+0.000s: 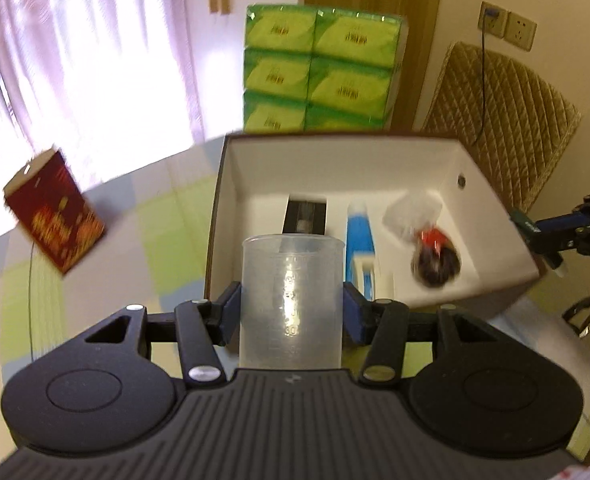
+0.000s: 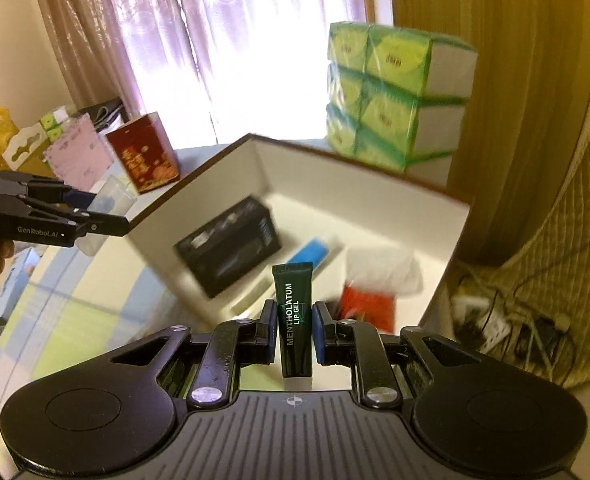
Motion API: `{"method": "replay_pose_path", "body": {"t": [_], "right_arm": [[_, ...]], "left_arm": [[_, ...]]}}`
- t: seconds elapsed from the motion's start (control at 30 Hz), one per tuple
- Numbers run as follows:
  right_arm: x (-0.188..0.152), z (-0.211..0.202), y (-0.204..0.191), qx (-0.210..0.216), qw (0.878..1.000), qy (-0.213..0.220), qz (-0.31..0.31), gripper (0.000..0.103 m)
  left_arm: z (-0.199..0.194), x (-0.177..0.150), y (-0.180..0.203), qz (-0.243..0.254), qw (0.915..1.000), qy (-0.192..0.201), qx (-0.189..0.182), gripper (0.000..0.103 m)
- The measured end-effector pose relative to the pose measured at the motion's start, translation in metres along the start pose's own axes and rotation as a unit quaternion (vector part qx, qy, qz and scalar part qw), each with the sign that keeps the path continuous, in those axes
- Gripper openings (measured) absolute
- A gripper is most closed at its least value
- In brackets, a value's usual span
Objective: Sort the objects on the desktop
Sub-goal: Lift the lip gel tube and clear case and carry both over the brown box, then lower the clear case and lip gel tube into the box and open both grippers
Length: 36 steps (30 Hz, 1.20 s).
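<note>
The measuring cup [image 1: 291,304] is looking like frosted, see-through plastic, kind of milky. The lip gel tube [image 2: 295,320] is showing up as dark glossy plastic. The storage box [image 1: 491,264] is looking like matt white card inside. Tissue packs [image 1: 319,68] are shining under glossy plastic wrap, and the bench [image 1: 95,248] is wearing a smooth checked cover. The chair back [image 1: 507,120] is looking like quilted cloth.

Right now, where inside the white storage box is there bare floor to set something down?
White storage box: bare floor along the far wall and left of the black carton. Crowded on the near right: blue tube, clear bag of dark sweets.
</note>
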State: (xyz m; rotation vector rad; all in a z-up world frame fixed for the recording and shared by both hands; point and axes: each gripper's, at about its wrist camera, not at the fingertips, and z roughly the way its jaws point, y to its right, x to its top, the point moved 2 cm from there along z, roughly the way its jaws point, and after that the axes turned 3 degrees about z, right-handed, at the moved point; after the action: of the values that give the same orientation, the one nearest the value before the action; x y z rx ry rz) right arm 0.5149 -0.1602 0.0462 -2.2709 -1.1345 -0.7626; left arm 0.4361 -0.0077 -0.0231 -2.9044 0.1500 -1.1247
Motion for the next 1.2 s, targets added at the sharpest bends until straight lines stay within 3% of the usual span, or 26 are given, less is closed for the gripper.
{"method": "replay_pose_path", "body": {"t": [0.2, 0.5, 0.83, 1.2], "right_arm": [[0.033, 0.043, 0.023, -0.026, 0.999, -0.026, -0.014, 0.015], [0.049, 0.098, 0.049, -0.051, 0.996, -0.065, -0.026, 0.015], [0.058, 0.125, 0.067, -0.060, 0.993, -0.088, -0.040, 0.015], [0.061, 0.138, 0.081, -0.068, 0.992, -0.099, -0.042, 0.015]], "left_arm": [[0.048, 0.051, 0.001, 0.021, 0.9997, -0.008, -0.011, 0.047], [0.139, 0.094, -0.008, 0.037, 0.9970, -0.067, 0.013, 0.047], [0.198, 0.111, -0.007, 0.092, 0.9900, -0.101, 0.036, 0.047], [0.225, 0.109, -0.010, 0.112, 0.9841, -0.129, 0.048, 0.048]]}}
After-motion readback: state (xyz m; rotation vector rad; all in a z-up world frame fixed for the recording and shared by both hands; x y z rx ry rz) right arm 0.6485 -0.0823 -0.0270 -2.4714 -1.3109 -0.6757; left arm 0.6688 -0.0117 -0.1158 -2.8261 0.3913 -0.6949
